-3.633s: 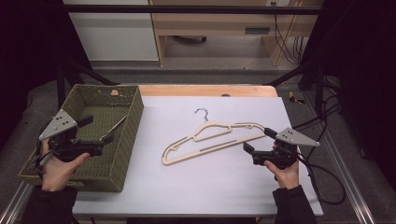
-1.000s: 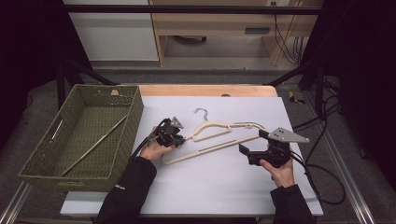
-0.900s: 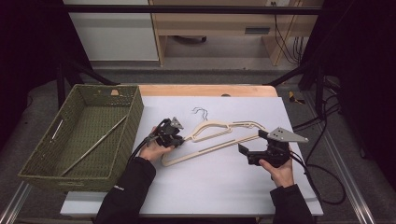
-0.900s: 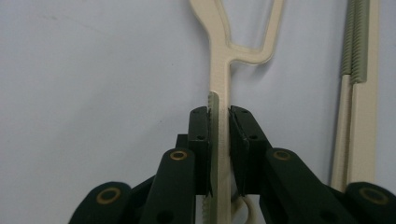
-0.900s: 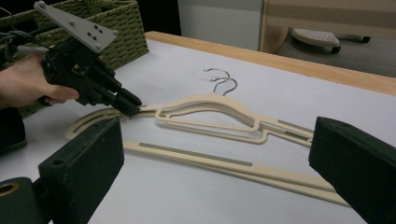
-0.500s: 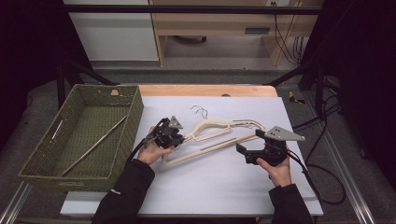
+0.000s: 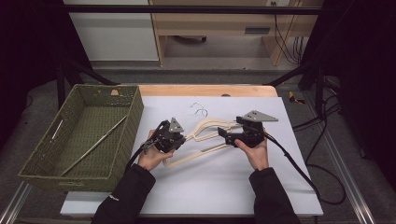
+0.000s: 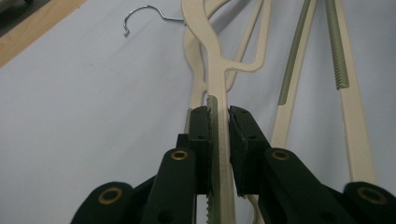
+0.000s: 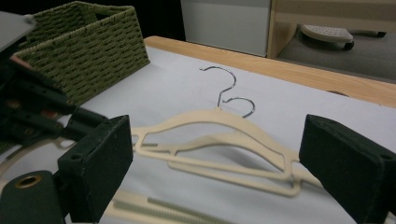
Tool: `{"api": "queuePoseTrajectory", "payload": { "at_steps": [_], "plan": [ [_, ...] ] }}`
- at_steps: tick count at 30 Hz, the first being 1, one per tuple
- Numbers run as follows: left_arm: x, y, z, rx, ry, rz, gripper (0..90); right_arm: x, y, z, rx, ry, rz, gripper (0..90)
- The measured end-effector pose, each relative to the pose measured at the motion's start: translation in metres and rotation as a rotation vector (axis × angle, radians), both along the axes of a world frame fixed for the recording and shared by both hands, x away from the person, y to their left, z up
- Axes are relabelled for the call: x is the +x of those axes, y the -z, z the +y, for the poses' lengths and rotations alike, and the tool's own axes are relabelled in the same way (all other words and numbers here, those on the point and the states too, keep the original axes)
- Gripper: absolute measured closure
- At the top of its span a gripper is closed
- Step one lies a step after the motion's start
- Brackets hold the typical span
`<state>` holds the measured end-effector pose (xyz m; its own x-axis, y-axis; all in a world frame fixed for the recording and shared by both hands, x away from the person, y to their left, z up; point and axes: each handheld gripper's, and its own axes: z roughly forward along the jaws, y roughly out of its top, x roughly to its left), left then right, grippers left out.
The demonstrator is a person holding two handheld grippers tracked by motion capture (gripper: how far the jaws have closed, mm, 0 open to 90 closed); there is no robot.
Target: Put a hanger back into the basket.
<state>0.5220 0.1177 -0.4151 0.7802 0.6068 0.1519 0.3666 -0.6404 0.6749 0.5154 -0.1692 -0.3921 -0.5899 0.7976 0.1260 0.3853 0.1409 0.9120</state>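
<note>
at frame centre our left gripper (image 7: 180, 138) pinches the upper cream hanger (image 8: 219, 79) on its thin, stiff arm. we judge it light and slick, so grip the ribbed strip. our right gripper (image 9: 219, 163), jaws spread and just closing slightly, holds nothing.

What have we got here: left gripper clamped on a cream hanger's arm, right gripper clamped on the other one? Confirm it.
Not quite. The left gripper is clamped on the hanger, but the right gripper stands open, its jaws wide with nothing pressed between them, as the right gripper view shows.
</note>
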Motion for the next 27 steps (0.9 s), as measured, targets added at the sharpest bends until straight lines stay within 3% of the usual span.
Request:
{"api": "queuePoseTrajectory", "payload": {
  "at_steps": [9, 18, 27],
  "plan": [
    [-0.013, -0.009, 0.000, -0.038, 0.003, -0.054, 79.8, 0.037, 0.005, 0.027, -0.012, 0.006, 0.046, 13.3],
    [-0.016, -0.008, -0.001, -0.050, -0.004, -0.060, 79.7, 0.068, 0.015, 0.042, -0.048, 0.024, 0.084, 22.3],
    [-0.018, -0.005, -0.001, -0.048, -0.006, -0.063, 79.7, 0.085, 0.023, 0.053, -0.071, 0.059, 0.092, 28.7]
  ]
}}
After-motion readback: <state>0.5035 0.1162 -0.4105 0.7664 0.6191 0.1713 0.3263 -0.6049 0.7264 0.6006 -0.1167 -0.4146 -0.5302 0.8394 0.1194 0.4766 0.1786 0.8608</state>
